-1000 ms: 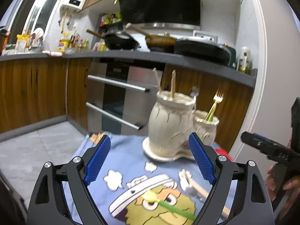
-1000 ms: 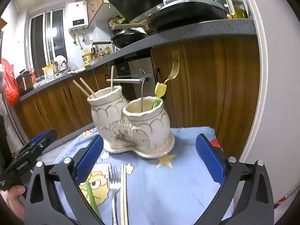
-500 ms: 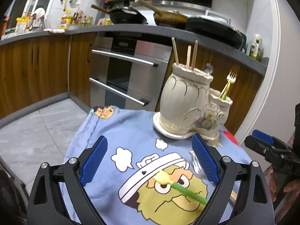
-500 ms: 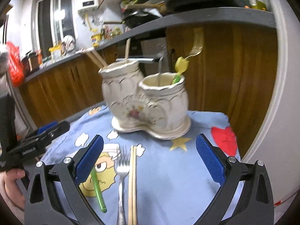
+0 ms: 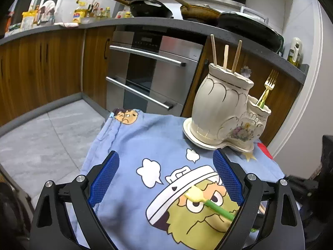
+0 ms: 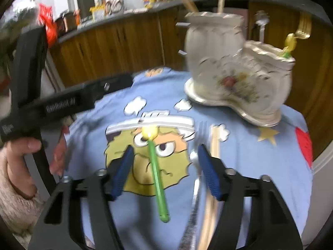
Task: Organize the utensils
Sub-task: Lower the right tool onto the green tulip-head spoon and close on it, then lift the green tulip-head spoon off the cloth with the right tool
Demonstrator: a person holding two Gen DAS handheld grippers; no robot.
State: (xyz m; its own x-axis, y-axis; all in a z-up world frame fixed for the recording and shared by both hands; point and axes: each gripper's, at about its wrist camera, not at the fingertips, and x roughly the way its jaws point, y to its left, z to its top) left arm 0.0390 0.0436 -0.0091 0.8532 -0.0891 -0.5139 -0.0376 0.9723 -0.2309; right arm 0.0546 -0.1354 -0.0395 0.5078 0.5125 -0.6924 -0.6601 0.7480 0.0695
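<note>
Green-handled utensil between closing right claw pads.

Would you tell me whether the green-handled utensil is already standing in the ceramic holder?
No, the green-handled utensil lies flat on the blue cloth, in front of the ceramic holder.

A blue cartoon-printed cloth is covering the table, and a cream ceramic two-compartment utensil holder is standing at its far right end, with three wooden chopsticks sticking up from the taller left compartment and a gold fork leaning in the lower right one. Nearer the cameras, a green-handled utensil with a yellow end is lying on the cloth's printed face, and in the right wrist view a silver fork and a pair of wooden chopsticks are lying just to its right. Behind the table a steel oven is sitting under a grey counter, which is carrying pans.
</note>
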